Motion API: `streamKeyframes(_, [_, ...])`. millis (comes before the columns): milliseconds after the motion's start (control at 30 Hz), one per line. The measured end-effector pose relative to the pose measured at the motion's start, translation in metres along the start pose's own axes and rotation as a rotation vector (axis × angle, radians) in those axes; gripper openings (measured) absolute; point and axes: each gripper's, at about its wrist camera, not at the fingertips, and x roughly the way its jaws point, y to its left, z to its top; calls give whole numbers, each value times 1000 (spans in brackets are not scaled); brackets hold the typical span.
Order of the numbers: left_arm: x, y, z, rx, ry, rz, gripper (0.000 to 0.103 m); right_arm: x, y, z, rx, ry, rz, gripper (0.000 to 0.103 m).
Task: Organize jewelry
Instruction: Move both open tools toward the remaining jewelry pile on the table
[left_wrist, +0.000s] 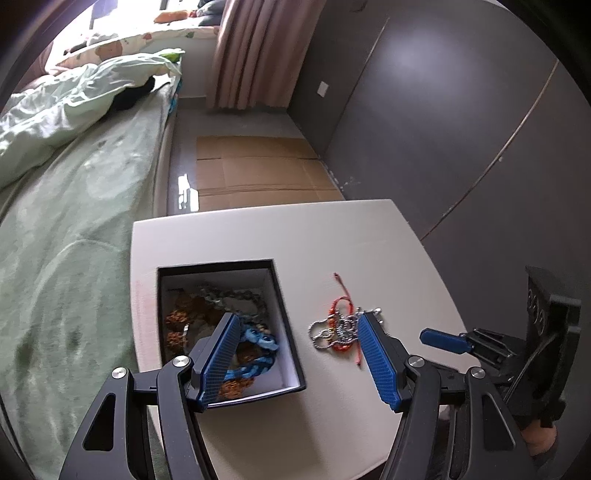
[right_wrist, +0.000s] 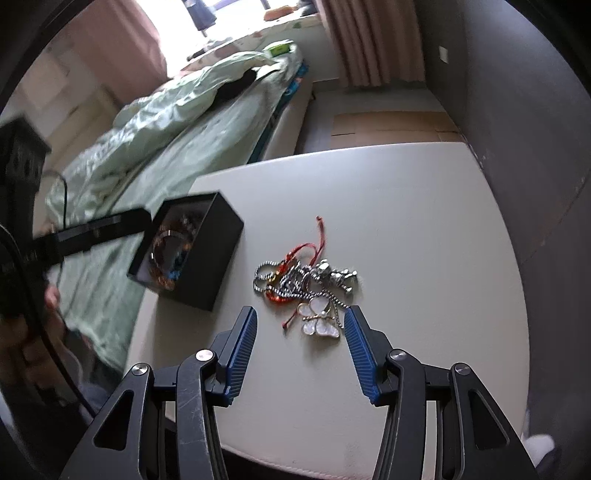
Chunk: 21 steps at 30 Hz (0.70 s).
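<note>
A black box (left_wrist: 291, 354) with a white lining sits on the white table (left_wrist: 332, 240). It holds brown beads, a grey chain and a blue braided bracelet (left_wrist: 258, 343). My left gripper (left_wrist: 297, 315) is open, with one finger over the box's inside and the other outside its right wall. To the right lies a tangle of silver chains (right_wrist: 295, 282) with a red cord bracelet (right_wrist: 314, 251) and a white butterfly pendant (right_wrist: 319, 319). My right gripper (right_wrist: 301, 312) hangs open just above the table, and the pendant lies between its fingertips, untouched.
A bed with a green sheet (left_wrist: 74, 229) and a rumpled duvet runs along the table's left side. Flattened cardboard (left_wrist: 258, 170) lies on the floor beyond the table. A dark wardrobe wall (left_wrist: 461, 129) stands to the right.
</note>
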Motion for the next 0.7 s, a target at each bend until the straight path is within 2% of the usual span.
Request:
streamKeyframes(200, [-3,12,-2,-15,4,15,67,23,6,-8,-98,50,-45,47])
streamKeyframes(367, [-4,22,-3,-24,13,31,67,31,11,-10,-171,58,-55,47])
streamKeyframes(467, [-4,29,-3,-37,18,34,67,35,13,-10,-189,60,-60,46])
streamKeyframes(533, [-4,31,-4,-40,20,35,67,39,12,-10,-191,69,-59,40])
streamKeyframes(700, [-6,34,-3,-41,16,30,67,47,15,-7,-206,72,-95,39])
